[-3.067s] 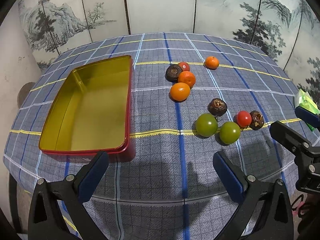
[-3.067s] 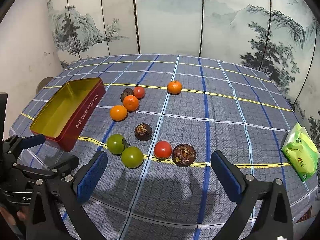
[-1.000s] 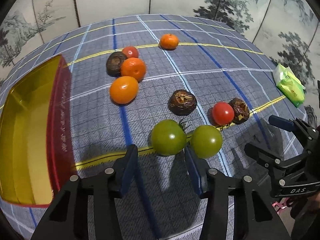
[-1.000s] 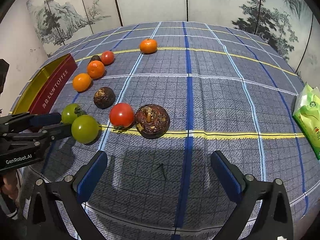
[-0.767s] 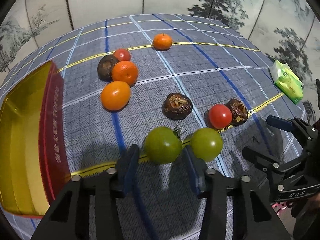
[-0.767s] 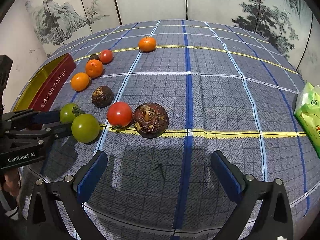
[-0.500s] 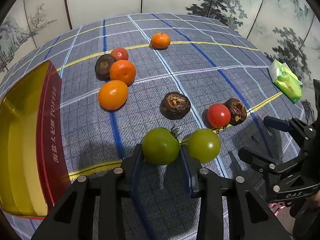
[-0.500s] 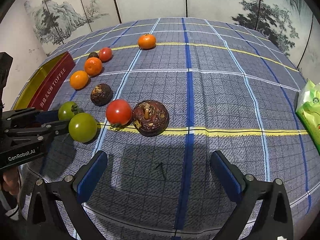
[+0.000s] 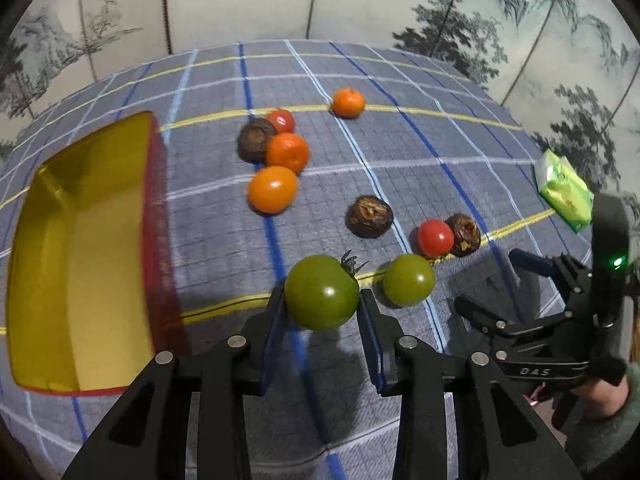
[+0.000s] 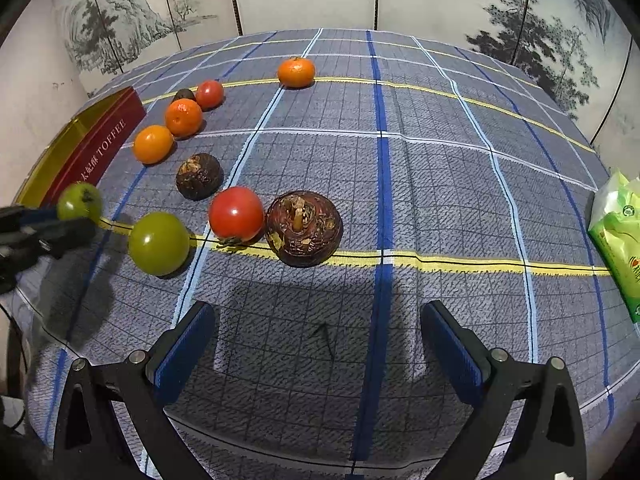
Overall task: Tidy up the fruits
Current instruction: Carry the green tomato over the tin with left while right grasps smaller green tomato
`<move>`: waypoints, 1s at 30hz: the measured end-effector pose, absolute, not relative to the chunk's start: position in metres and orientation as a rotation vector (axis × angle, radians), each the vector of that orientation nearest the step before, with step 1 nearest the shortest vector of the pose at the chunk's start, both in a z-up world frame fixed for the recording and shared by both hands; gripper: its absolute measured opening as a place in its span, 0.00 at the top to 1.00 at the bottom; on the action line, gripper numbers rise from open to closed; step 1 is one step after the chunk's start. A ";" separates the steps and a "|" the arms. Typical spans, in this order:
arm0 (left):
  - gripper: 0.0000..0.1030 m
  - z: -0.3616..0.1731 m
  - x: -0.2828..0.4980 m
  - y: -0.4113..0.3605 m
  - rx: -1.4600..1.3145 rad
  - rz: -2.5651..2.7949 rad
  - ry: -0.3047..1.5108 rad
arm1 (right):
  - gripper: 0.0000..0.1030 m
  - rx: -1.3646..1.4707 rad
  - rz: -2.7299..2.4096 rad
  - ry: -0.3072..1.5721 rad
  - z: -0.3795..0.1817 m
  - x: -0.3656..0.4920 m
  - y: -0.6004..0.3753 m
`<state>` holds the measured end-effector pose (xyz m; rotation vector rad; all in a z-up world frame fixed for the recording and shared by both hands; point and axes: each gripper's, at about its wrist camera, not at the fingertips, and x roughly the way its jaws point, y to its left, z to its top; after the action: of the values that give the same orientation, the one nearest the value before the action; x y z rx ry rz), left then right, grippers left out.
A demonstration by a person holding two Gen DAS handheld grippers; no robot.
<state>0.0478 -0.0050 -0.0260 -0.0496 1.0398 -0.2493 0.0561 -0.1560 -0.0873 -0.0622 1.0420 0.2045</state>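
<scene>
Left gripper [image 9: 322,322] is clamped on a green tomato [image 9: 321,292], lifted just clear of the cloth; the gold tin [image 9: 80,248] lies at its nine o'clock, nearer this hand. Right gripper [image 10: 320,344] gapes wide, holding nothing.

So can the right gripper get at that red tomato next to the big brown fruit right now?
Probably yes. The right gripper is open and empty, and bare cloth lies between it and the red tomato. The brown fruit touching it may crowd one finger.
</scene>
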 end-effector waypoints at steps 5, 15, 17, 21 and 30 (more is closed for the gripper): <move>0.65 -0.009 0.041 0.020 -0.076 -0.210 1.002 | 0.01 -0.096 0.192 1.047 -0.089 0.056 -0.152; 0.65 -0.008 0.038 0.089 -0.141 -0.040 0.998 | 0.00 -0.096 0.189 1.051 -0.089 0.057 -0.152; 0.65 -0.011 0.037 0.103 -0.152 -0.003 1.001 | 0.00 -0.096 0.188 1.053 -0.089 0.058 -0.151; 0.65 -0.020 0.035 0.122 -0.174 0.042 1.017 | 0.00 -0.097 0.184 1.056 -0.089 0.058 -0.152; 0.65 -0.038 0.038 0.143 -0.174 0.098 1.051 | 0.00 -0.092 0.170 1.067 -0.089 0.058 -0.151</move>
<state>0.0379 0.1427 -0.0382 -0.1740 1.0514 0.0980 0.0577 -0.1514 -0.0892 -0.0918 1.0669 0.1703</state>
